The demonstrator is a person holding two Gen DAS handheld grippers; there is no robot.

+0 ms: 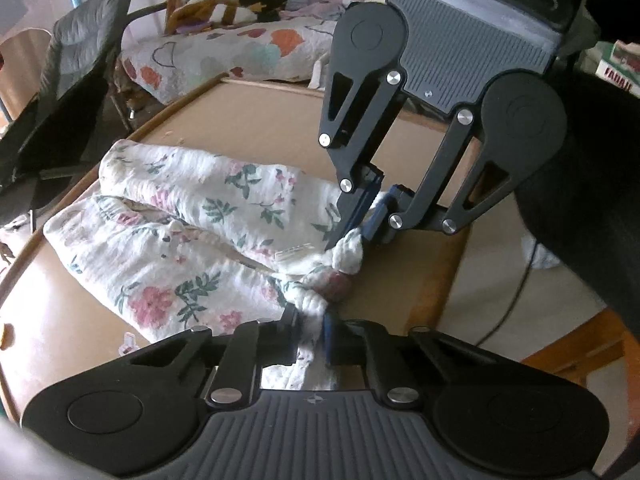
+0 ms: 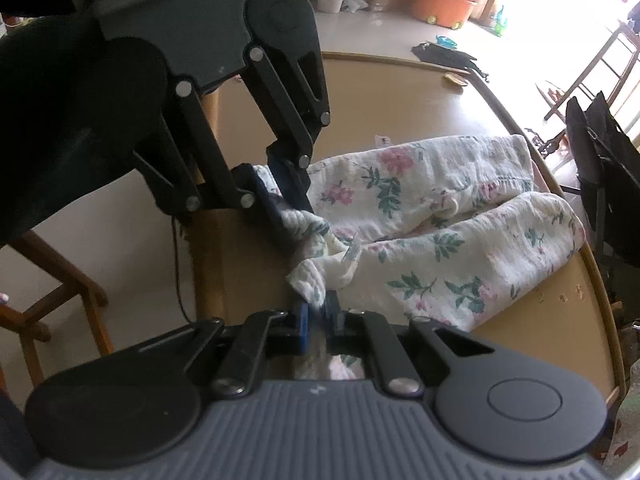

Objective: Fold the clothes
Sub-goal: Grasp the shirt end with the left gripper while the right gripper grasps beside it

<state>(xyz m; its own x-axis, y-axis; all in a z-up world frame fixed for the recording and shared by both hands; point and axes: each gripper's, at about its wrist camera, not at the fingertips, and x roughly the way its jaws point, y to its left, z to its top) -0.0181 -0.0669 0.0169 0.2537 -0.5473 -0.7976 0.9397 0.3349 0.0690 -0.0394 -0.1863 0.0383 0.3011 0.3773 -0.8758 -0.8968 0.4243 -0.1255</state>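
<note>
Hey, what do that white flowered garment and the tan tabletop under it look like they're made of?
White floral garment: soft crinkled woven cloth, probably cotton gauze; its puckered matte surface suggests so. Tan tabletop: smooth, slightly glossy board, probably laminate, with a raised wood-coloured rim; light glares off it in the right wrist view.

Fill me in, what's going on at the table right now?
A person is holding a gripper in each hand over a floral garment spread on the table. Both grippers are shut on bunched fabric at the garment's near end: the left gripper pinches one bunch, the right gripper pinches another just beside it. The rest of the garment lies rumpled and not yet folded, with both pinched ends near the table edge. It looks like the start of a fold.
</note>
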